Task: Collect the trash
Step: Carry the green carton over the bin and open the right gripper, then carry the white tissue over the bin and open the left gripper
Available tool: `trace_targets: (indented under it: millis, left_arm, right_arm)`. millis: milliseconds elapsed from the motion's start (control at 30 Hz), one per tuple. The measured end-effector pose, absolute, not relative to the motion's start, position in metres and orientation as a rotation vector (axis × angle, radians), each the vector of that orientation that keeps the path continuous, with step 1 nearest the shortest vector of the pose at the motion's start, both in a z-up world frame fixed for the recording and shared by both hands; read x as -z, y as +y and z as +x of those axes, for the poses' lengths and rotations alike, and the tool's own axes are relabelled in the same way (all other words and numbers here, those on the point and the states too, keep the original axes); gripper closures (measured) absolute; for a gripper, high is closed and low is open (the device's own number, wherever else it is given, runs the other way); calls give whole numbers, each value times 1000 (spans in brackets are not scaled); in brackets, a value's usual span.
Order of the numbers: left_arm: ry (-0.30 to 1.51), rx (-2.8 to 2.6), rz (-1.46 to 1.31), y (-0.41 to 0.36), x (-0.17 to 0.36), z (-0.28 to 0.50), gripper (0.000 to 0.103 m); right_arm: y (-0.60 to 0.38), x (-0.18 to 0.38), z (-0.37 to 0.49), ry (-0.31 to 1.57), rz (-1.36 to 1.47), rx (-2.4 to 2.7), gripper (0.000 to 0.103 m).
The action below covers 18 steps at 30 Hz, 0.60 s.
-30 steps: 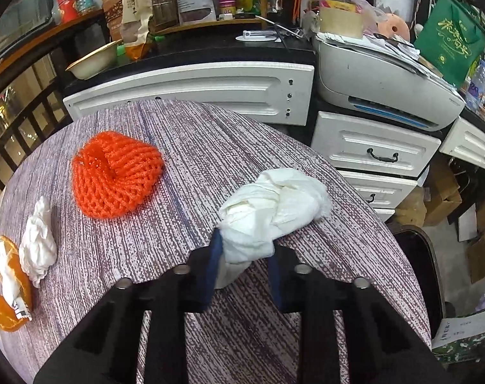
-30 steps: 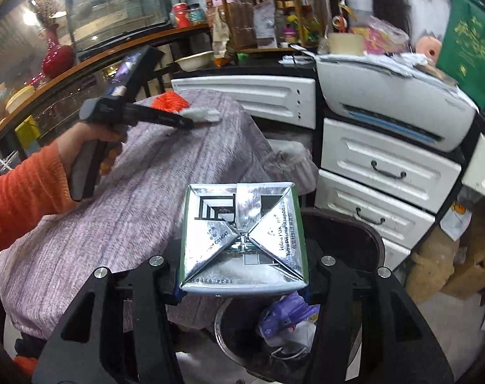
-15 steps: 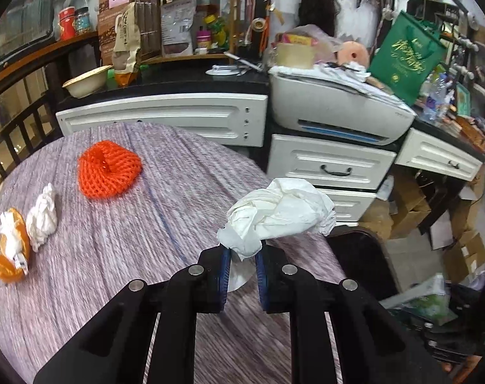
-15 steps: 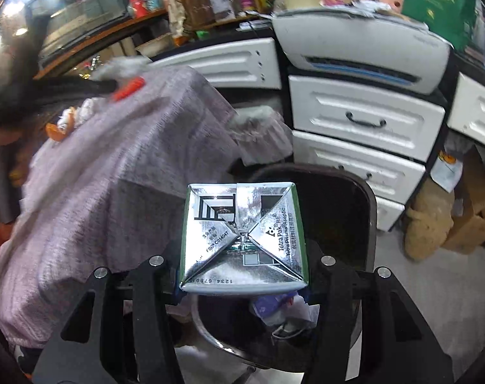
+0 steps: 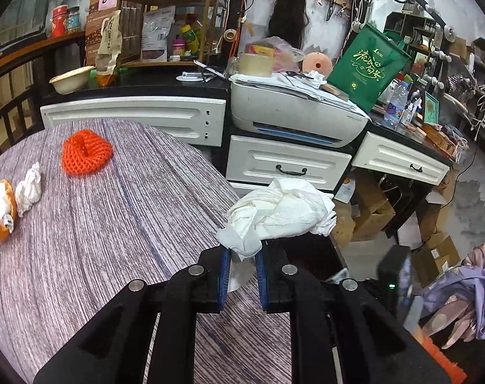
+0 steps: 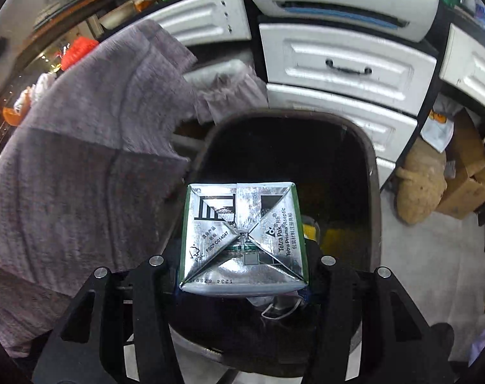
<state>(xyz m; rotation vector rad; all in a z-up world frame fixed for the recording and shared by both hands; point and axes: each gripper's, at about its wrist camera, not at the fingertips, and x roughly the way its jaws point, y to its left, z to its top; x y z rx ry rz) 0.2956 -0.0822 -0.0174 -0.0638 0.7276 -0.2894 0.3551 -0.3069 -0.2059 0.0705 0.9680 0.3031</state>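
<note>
A drink carton (image 6: 242, 236) is squeezed tight in the right gripper (image 6: 242, 288), right above the trash bin (image 6: 367, 166). Crumpled paper (image 5: 281, 214) is pinched by the left gripper (image 5: 242, 275), past the table (image 5: 82, 256) edge. The paper could be dropped on the floor if let go too early.

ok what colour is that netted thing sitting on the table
Bright orange-red. The mesh net shows best in the left wrist view, lying on the purple-grey striped tablecloth.
</note>
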Motion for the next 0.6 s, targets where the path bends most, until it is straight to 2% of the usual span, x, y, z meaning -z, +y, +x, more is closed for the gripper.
trace_targets:
  millis: [333, 367, 400, 467, 600]
  left_arm:
    - [733, 323, -81, -97, 20, 285, 88]
    - [736, 323, -77, -97, 20, 284, 88]
    - [736, 325, -78, -98, 21, 283, 88]
    - [737, 331, -80, -100, 21, 282, 88]
    - [738, 345, -81, -109, 21, 279, 88]
  right_arm:
    - [-302, 243, 378, 1067, 32, -207, 51]
    - [-302, 244, 379, 1065, 28, -197, 47]
    - [-302, 245, 378, 1064, 19, -184, 38]
    - [-304, 245, 374, 1049, 19, -171, 31]
    - [-311, 238, 364, 1028, 32, -139, 31]
